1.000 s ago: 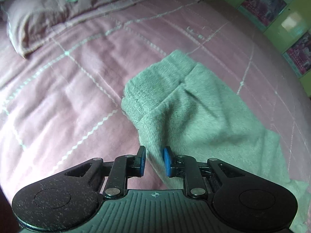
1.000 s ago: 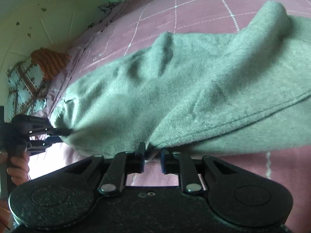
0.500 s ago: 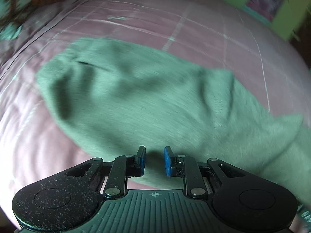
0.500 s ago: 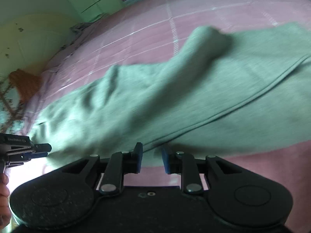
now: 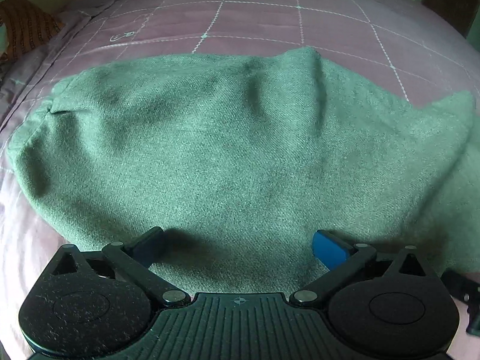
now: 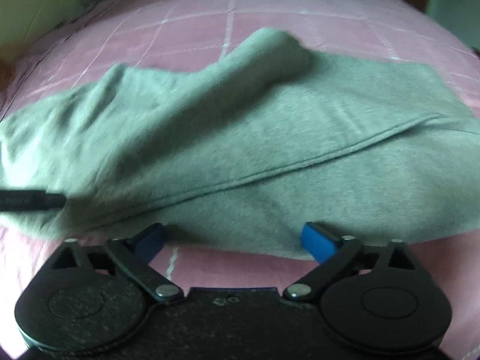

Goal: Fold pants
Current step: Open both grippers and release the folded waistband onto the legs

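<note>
1. The pants [image 5: 228, 150], a soft green-grey knit with a fine twill weave, lie folded over on the pink bedspread [image 5: 270, 18]. Their near edge runs just ahead of both grippers, and bare quilted cover with a pale stitched grid stays free beyond the far edge.
2. At far left of the left wrist view, a brown patterned cloth [image 5: 27, 27] sits by the bed's edge, well apart from the pants.
3. The left gripper [image 5: 238, 244] has just been opening: its jaws stand wide over the cloth, and the blue pads [image 5: 328, 247] press on nothing.
4. The right gripper [image 6: 234, 238] has likewise just been opening; it holds nothing, its pads at the hem.
5. A second ago both jaws pinched the cloth, which hung lifted; now it rests flat, a raised seam [image 6: 300, 165] crossing it.
</note>
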Demonstrator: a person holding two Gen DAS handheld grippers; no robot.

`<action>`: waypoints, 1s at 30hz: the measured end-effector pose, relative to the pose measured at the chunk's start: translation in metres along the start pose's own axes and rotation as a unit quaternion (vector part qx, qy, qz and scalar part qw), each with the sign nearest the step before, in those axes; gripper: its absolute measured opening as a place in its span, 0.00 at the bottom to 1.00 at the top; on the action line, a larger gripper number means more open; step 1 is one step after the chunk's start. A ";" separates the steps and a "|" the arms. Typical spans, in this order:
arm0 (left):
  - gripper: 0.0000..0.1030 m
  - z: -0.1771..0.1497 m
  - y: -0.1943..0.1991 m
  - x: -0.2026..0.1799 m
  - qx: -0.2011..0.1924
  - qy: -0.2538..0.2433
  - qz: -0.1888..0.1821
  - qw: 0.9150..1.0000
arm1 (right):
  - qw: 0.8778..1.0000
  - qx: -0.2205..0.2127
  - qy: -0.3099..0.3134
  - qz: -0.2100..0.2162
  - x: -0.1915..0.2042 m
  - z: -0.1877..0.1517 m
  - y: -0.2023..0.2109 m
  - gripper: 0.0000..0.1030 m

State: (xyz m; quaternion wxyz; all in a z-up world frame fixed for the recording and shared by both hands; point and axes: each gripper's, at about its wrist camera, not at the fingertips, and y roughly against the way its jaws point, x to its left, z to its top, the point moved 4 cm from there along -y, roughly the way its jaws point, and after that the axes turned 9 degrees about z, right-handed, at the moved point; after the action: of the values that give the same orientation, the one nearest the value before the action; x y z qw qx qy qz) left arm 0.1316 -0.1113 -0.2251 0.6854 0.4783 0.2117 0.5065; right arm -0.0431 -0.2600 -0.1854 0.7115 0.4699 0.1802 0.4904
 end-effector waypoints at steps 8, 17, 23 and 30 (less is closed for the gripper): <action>1.00 -0.006 0.016 0.006 -0.022 -0.025 -0.006 0.999 | 0.991 -0.056 -0.094 0.076 -0.043 0.015 0.030 0.96; 1.00 -0.007 0.006 0.031 -0.008 0.014 0.031 0.999 | 0.959 -0.067 -0.259 0.099 -0.118 0.053 0.011 0.33; 1.00 -0.010 -0.001 0.027 -0.010 0.022 0.041 0.999 | 0.944 -0.078 -0.298 0.116 -0.131 0.050 0.002 0.27; 1.00 -0.015 0.000 0.019 -0.019 0.012 0.060 0.998 | 0.963 -0.110 -0.234 0.074 -0.115 0.049 0.035 0.06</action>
State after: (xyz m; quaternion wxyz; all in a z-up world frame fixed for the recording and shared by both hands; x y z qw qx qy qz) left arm 0.1272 -0.0875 -0.2278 0.6599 0.4715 0.1810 0.5563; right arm -0.0791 -0.3815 -0.1549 0.7426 0.5025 -0.0816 0.4351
